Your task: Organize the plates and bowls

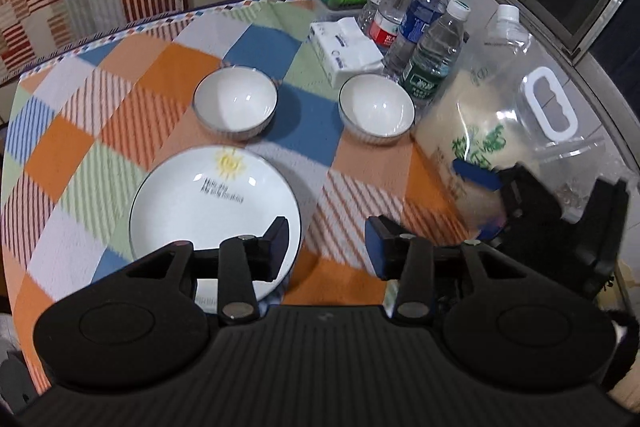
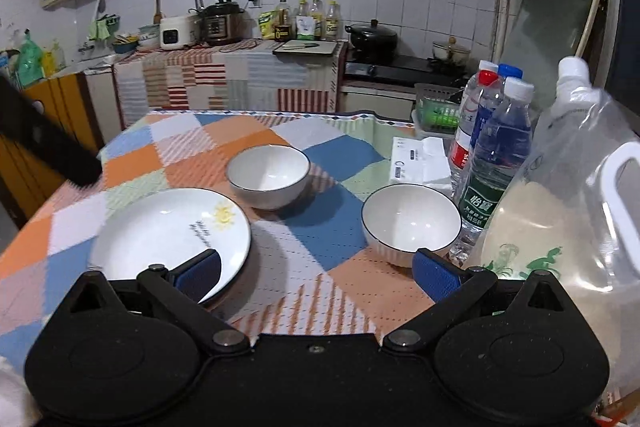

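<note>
plate (image 1: 208, 203) shows a yellow sun and unreadable dark print; both bowls upright; left gripper (image 1: 327, 249) and right gripper (image 2: 316, 273) wide apart, empty.

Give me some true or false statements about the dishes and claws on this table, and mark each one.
1. Both bowls, the left bowl and the right bowl, are empty. True.
2. The bowls are stacked. False: they stand apart on the cloth.
3. The plate has a yellow sun print. True.
4. The right claw grips a bowl. False: it is open, holding nothing.
5. The left claw is open. True.
</note>
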Demonstrator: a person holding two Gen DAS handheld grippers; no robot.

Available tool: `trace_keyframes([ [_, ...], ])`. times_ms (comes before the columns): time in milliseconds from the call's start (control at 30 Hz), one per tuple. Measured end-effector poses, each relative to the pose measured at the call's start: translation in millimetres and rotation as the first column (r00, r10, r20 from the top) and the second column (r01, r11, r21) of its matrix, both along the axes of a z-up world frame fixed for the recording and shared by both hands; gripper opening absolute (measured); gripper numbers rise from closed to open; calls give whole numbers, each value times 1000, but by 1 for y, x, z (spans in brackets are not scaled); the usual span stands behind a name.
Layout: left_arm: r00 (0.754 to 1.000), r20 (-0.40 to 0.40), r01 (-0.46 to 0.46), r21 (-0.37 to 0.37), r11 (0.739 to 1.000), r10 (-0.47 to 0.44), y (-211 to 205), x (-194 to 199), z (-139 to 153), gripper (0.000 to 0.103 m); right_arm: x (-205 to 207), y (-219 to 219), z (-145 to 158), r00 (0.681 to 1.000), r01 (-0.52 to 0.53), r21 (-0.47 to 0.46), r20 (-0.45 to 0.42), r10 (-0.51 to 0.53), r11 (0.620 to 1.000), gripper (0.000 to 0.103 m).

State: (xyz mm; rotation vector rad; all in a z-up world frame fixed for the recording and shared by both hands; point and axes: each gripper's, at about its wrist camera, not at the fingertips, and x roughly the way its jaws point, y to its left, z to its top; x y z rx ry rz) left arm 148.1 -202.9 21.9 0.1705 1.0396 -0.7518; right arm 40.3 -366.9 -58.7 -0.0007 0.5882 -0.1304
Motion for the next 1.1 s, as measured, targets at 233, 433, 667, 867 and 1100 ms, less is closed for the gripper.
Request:
trace_keyframes([
  [233,999,-22,-47,-24,999,46,-47,42,-44,44,29,-10,-41,994,101,15,36,-102,995,103],
  [433,993,-40,-118,-64,991,115,-85,79,-82,44,56,-17,-68,977,209,54,35,-211,976,102],
  [667,994,-67,-89,-134,987,80,-123,106,-113,44,80,-32,-97,952,303,66,18,-305,951,101],
  [867,989,-132,-80,-137,987,62,-158,126,-143,44,95,-45,-106,927,375,92,-7,-376,923,99],
  [1100,983,-178,-67,-97,993,49,-176,150,-163,39,111,-57,-119,918,397,117,-30,-396,911,98],
])
